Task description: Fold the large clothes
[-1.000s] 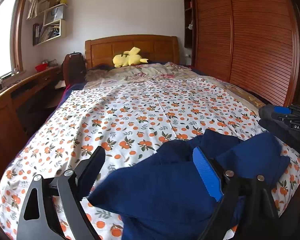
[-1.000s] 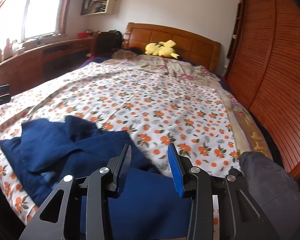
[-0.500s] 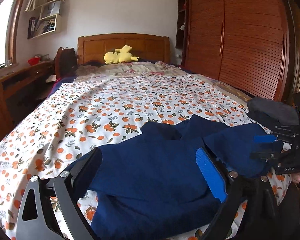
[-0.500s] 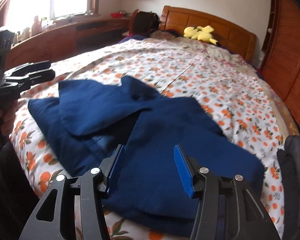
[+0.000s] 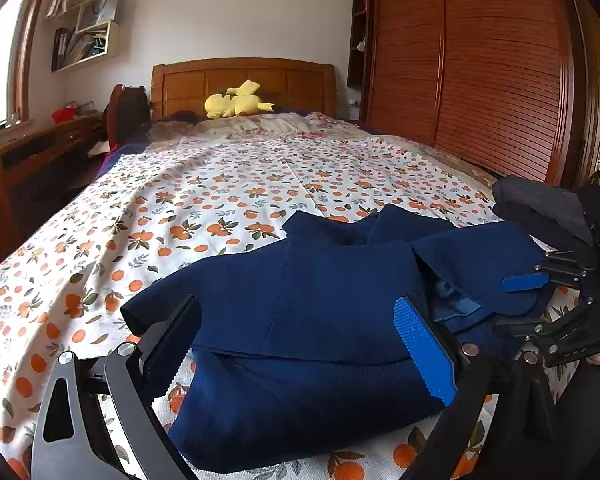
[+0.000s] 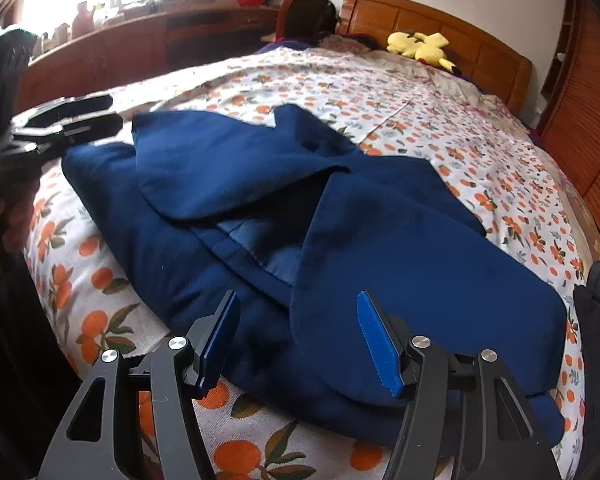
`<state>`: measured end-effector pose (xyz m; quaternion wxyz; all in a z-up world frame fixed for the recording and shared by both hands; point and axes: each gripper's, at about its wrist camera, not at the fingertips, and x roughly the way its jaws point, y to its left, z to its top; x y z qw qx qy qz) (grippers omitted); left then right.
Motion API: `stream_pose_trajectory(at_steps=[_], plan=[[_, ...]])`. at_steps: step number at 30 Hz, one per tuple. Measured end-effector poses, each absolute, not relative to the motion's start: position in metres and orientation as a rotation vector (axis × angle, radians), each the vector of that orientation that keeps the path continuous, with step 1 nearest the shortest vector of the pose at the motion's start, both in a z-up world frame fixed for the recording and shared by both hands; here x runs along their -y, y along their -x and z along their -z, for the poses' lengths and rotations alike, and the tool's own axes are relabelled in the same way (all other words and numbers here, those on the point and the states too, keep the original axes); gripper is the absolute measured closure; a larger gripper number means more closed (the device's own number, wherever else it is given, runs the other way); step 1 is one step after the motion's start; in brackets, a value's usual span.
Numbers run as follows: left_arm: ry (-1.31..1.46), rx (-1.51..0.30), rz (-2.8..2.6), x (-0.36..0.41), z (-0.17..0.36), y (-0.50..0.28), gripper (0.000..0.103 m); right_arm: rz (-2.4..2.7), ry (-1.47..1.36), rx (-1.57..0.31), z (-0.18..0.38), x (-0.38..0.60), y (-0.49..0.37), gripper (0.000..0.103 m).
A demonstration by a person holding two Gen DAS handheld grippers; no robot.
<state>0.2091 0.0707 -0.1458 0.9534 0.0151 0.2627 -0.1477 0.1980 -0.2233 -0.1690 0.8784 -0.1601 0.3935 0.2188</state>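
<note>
Bedroom setup: big bed (image 5: 236,184) with an orange-print sheet, wooden headboard, a yellow plush toy (image 5: 236,104) up by the pillows, and a slatted wardrobe (image 5: 500,80) along one side. The navy garment (image 6: 340,232) is lying at the foot end of the bed, right at the near edge, with both sleeves already flipped in across the middle so a strip of the lighter lining shows between them.

My left gripper (image 5: 300,344) has its jaws spread wide, hanging low over the near hem with nothing pinched. My right gripper (image 6: 300,340) is opening its jaws right now, and the cloth sits under them, not clamped.

My guess is that the sleeve fold is done and both pairs of jaws are low at the hem because that's the edge to grab next for folding it up toward the collar. A dark grey pile (image 5: 540,204) sits beside it on the wardrobe side.
</note>
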Motion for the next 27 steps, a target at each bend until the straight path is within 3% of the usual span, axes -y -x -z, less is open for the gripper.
stream_pose_trajectory(at_steps=[4,6,8,10,27], plan=[[-0.025,-0.52,0.302,-0.073,0.144,-0.207,0.005,-0.428,0.376,-0.842,0.178,0.219,-0.205,0.045],[-0.023,-0.517,0.302,-0.075,0.142,-0.207,0.005,-0.413,0.37,-0.851,0.18,0.221,-0.212,0.058],[-0.02,-0.514,0.301,-0.076,0.142,-0.207,0.005,-0.422,0.366,-0.866,0.179,0.222,-0.221,0.089],[-0.022,-0.509,0.296,-0.078,0.14,-0.207,0.005,-0.44,0.373,-0.859,0.174,0.219,-0.23,0.098],[0.004,-0.496,0.296,-0.09,0.136,-0.208,0.005,-0.29,0.58,-0.694,0.125,0.18,-0.374,0.1]])
